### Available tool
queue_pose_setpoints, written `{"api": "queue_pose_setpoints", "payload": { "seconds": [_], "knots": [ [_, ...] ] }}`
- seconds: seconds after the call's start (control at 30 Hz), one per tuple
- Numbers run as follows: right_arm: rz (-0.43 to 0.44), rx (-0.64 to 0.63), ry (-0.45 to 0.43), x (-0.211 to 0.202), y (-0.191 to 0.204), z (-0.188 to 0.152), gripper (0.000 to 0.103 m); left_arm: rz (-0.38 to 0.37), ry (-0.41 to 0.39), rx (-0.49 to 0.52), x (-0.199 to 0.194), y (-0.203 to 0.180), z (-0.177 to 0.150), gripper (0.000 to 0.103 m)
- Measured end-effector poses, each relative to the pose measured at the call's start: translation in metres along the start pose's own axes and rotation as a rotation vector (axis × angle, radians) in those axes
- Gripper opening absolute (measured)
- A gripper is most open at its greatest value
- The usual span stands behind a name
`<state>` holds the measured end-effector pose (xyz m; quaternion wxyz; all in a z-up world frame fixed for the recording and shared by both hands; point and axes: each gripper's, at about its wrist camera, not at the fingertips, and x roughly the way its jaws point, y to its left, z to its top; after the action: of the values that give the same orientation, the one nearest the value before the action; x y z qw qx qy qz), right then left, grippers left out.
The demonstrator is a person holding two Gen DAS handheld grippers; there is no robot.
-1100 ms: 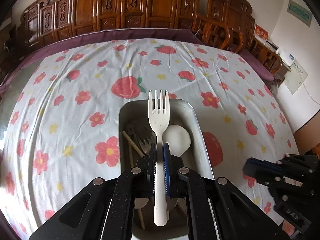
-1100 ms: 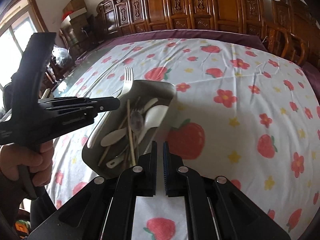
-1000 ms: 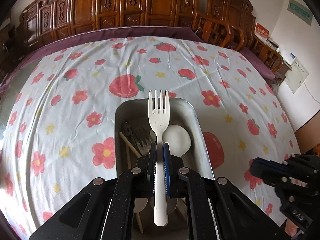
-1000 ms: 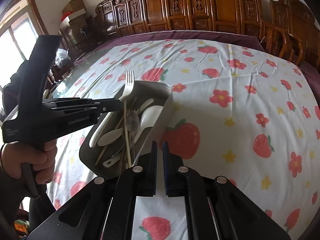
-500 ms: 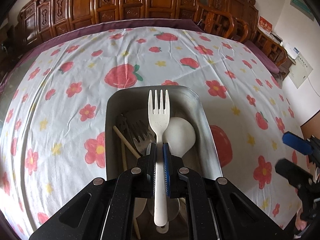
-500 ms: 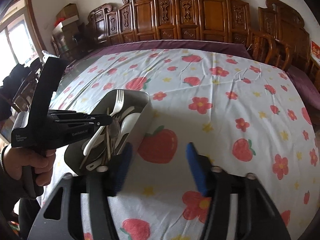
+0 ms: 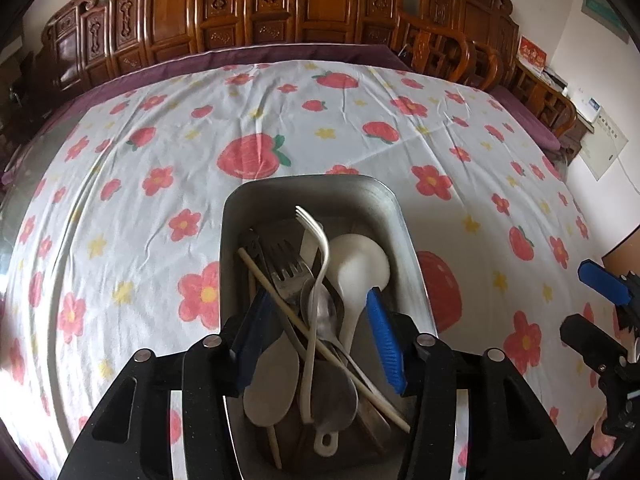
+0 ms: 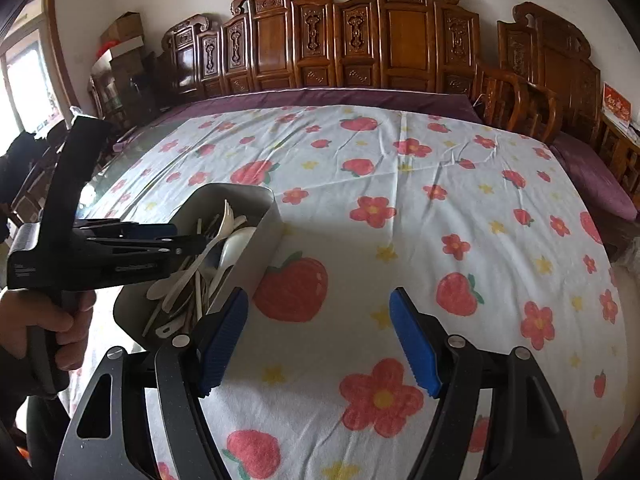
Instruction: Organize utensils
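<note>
The left tool (image 7: 316,336) has just been spreading its jaws, and the white plastic fork (image 7: 318,280) is free of them, lying tilted in the metal tray (image 7: 312,190) on top of the pile, tines up toward the far wall of the tray. Nothing is gripped on that side now; the blue pads stand apart either side of the heap. Over on the right, the right tool (image 8: 320,340) has been opening too, jaws wide, nothing between them but flowered tablecloth (image 8: 400,208).

Here's the worry: that tray is crowded. A white ladle (image 7: 360,268), a metal fork (image 7: 286,276), a wooden chopstick (image 7: 304,332), a metal spoon (image 7: 324,312), a pale wooden spoon (image 7: 272,384), all crossing one another. The plastic fork rests loosely on top, so it looks ready to slide or roll if anything under it shifts. And the left pads sit low among the handles; lift away carelessly and a pad could hook the chopstick and lever the lot.

From the right wrist view the tray's near corner sits just beside the right tool's left pad (image 8: 222,340). A sideways drift there could knock the tray wall.

Room to move? Plenty. The bench is bare cloth on the right and beyond the tray, with the carved wooden chairs (image 8: 400,36) well back.
</note>
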<state>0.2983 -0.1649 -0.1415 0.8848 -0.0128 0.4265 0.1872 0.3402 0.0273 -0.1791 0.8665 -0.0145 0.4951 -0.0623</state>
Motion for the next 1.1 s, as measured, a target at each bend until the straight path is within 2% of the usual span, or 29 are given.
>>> {"api": "queue_pose_setpoints", "payload": {
  "seconds": [0.1, 0.37, 0.43, 0.53, 0.63, 0.67, 1.1],
  "knots": [
    [-0.003, 0.01, -0.006, -0.005, -0.001, -0.004, 0.075, 0.005, -0.016, 0.001, -0.011, 0.0, -0.003, 0.057],
    [-0.001, 0.043, -0.041, -0.03, -0.001, -0.013, 0.075, 0.053, -0.087, 0.034, -0.053, -0.008, -0.017, 0.089],
    [0.0, 0.049, -0.051, -0.037, 0.0, -0.016, 0.076, 0.076, -0.111, 0.042, -0.063, -0.01, -0.022, 0.094],
    [0.012, 0.061, -0.062, -0.046, 0.001, -0.019, 0.076, 0.091, -0.13, 0.056, -0.076, -0.015, -0.031, 0.095],
    [0.015, 0.065, -0.08, -0.056, 0.004, -0.023, 0.098, 0.101, -0.139, 0.061, -0.087, -0.019, -0.04, 0.095],
    [0.014, 0.065, -0.093, -0.06, 0.005, -0.024, 0.1, 0.097, -0.145, 0.061, -0.091, -0.02, -0.044, 0.095],
    [-0.043, 0.072, -0.134, -0.096, 0.014, -0.052, 0.1, 0.076, -0.202, 0.056, -0.128, -0.04, -0.091, 0.095]
  ]
}}
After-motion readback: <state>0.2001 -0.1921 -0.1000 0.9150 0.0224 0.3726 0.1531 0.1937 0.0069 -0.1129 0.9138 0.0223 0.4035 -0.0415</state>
